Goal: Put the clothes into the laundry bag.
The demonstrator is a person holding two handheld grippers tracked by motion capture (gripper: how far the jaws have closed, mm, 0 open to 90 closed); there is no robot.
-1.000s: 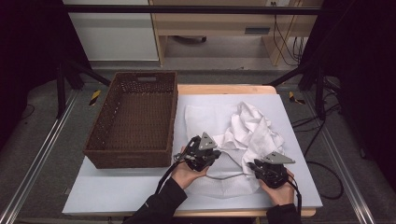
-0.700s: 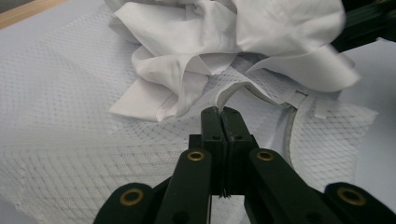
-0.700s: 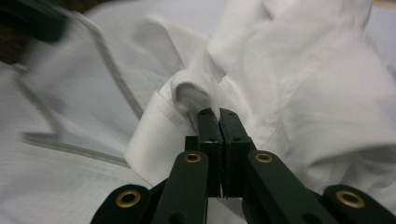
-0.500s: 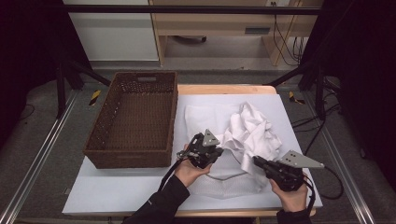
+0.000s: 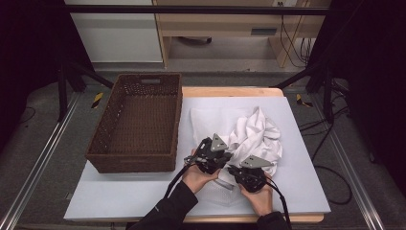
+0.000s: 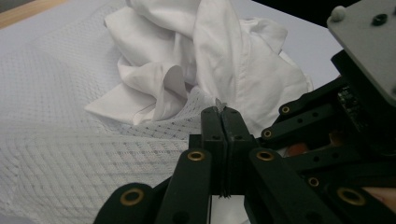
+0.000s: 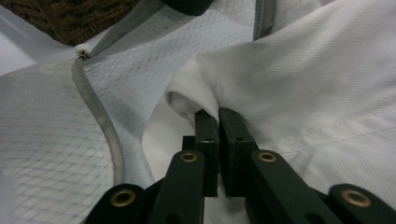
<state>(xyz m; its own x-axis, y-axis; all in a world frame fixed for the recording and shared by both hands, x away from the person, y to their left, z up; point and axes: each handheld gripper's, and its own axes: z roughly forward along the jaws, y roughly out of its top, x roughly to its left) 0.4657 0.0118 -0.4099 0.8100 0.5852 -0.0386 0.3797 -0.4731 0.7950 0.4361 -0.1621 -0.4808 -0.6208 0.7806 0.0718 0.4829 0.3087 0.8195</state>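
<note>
A crumpled white garment [image 5: 258, 134] lies on a white mesh bag [image 5: 210, 120] spread over the mat. My left gripper [image 5: 224, 160] is shut on the bag's edge, and a scrap of mesh pokes out of its tips [image 6: 219, 109] just below the garment [image 6: 224, 51]. Close to its right, my right gripper [image 5: 234, 170] points left. Its jaws [image 7: 217, 112] pinch a fold of the garment [image 7: 317, 70] and have just eased open slightly, leaving a thin slit. The bag's grey zipper [image 7: 100, 121] curves along the mesh [image 7: 46, 154] beside them.
A brown wicker basket [image 5: 134, 163] stands to the left of the bag, its corner [image 7: 79, 18] close behind the mesh. The pale mat [image 5: 311, 182] covers a wooden table [image 5: 230, 91]. Cables trail from both grippers toward the person's sleeves.
My right gripper swung out to the right, then came back left to the garment beside the left gripper. The left gripper stayed put on the bag.
</note>
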